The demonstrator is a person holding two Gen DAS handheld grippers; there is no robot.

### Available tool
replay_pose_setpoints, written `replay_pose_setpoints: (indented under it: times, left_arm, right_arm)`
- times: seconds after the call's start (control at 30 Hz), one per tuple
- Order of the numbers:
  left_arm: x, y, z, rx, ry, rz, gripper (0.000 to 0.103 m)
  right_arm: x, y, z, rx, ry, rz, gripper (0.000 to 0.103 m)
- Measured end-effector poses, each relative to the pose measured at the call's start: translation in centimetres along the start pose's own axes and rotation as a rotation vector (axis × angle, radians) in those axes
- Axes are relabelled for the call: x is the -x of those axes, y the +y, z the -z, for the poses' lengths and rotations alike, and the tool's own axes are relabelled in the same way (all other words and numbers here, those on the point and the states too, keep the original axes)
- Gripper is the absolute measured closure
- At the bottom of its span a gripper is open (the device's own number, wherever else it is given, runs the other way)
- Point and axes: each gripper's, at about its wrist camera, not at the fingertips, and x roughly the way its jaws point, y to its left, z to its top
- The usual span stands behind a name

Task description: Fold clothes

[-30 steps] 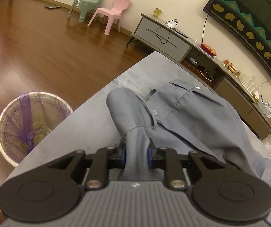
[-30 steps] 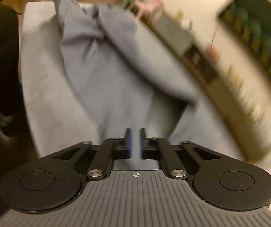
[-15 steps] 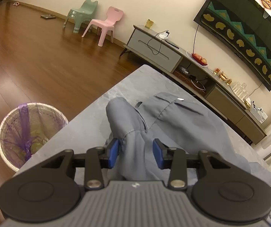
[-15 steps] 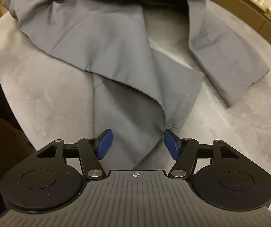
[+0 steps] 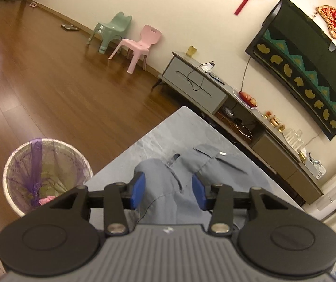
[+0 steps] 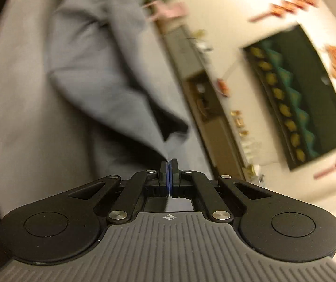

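One grey bench [image 5: 168, 129] fills the lower middle of the left wrist view, its far corner pointing toward a long media cabinet [image 5: 198, 87] against the wall. A grey shirt [image 5: 168, 188] lies rumpled on the bench, collar end toward that far corner. The left gripper [image 5: 168, 189] has just been opening; its blue jaws stand apart on either side of a raised fold of the shirt, not pressing it. In the blurred right wrist view, the right gripper [image 6: 168, 164] has its jaws together, clamped on a corner of the shirt [image 6: 92, 70]. A lined waste basket [image 5: 43, 174] stands on the floor beside the bench's left edge
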Motion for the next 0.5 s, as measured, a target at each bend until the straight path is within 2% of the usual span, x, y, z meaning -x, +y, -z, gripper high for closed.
replay_pose_setpoints:
  times: [0.1,0.13,0.17,0.2,0.27,0.33,0.43,0.5]
  left_arm:
    - [-2.1,-2.0,0.3,-0.026,0.054,0.022,0.048]
    - [-2.9,-3.0,0.5,-0.042,0.079,0.028,0.047]
    - [-3.7,-4.0,0.8,-0.060,0.103,0.037,0.045]
    - [-4.3,-5.2,1.0,-0.074,0.120,0.053,0.041]
    - [-5.7,-7.1,1.7,-0.075,0.151,0.112,0.035]
    - [-7.7,-9.0,2.3,-0.067,0.197,0.162,0.033]
    - [-11.6,-11.7,3.2,-0.062,0.270,0.194,0.031]
    - [-14.2,-12.9,3.7,-0.049,0.314,0.163,0.030]
  right_arm:
    - [-2.5,1.1,2.3,-0.040,0.127,-0.146,0.103]
    - [-3.2,1.0,3.1,-0.079,0.147,-0.175,0.088]
    - [-3.7,0.3,3.6,-0.141,0.152,-0.195,0.079]
    - [-3.8,-0.6,3.8,-0.209,0.141,-0.202,0.062]
    - [-3.8,-2.9,3.5,-0.361,0.077,-0.201,0.055]
    - [-4.5,-4.5,2.6,-0.456,0.031,-0.192,0.042]
    - [-8.2,-4.9,-0.2,-0.438,0.025,-0.149,0.033]
    - [-11.6,-4.5,-2.4,-0.392,0.048,-0.123,0.032]
